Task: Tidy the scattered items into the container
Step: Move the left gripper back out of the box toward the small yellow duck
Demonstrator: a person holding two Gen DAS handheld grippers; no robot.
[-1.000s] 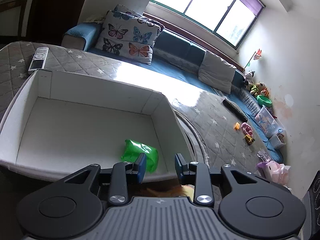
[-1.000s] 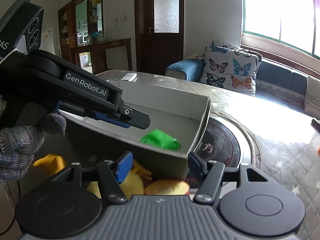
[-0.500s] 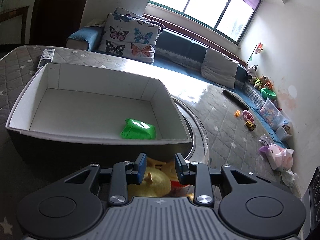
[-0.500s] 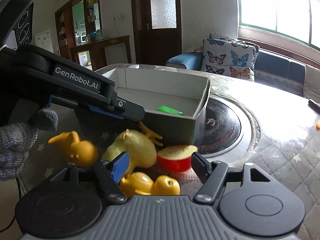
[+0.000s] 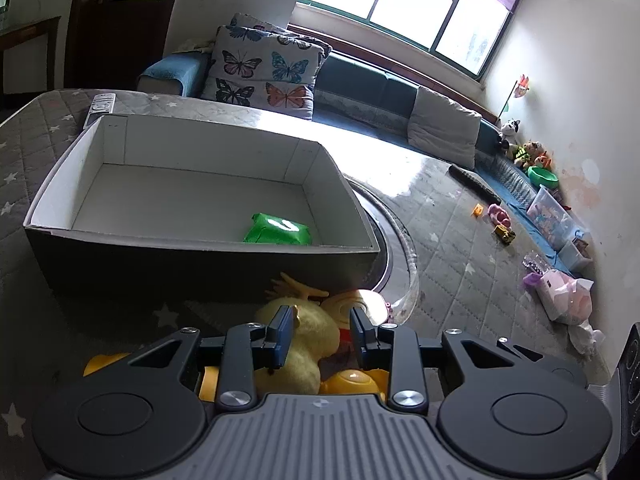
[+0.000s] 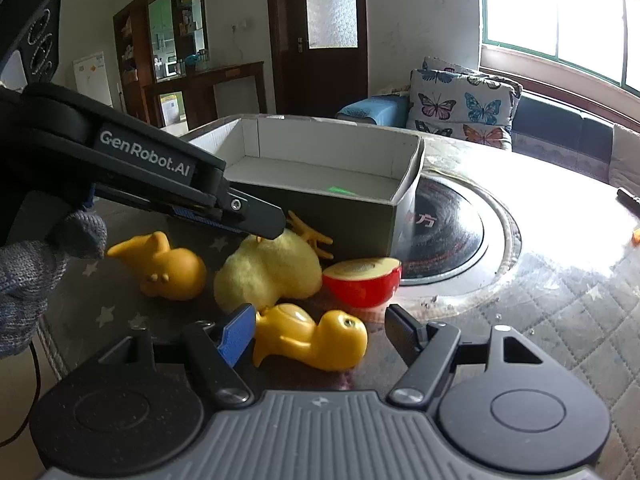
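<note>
1. Judging by its fuzzy nap, the plush chick (image 6: 268,272) looks soft and light; it will squash, so take it across the round body, not by the thin orange feet (image 6: 310,234).
2. Your left gripper (image 5: 320,334) hangs over that chick, jaws partly open, pads either side and not pressing as far as you can see.
3. Your right gripper (image 6: 320,334) is opening its jaws around the glossy yellow duck (image 6: 312,336); nothing is gripped. The duck looks hard and slippery, so grip its fat middle.
4. All the toys lie on the quilted cover just in front of the box (image 6: 320,208); a second duck (image 6: 160,268) and a half apple (image 6: 362,282) sit beside the chick.
5. The green packet (image 5: 278,234) is already in the box.
6. Hidden: the chick's near side under the left gripper; contact there is unclear.
</note>
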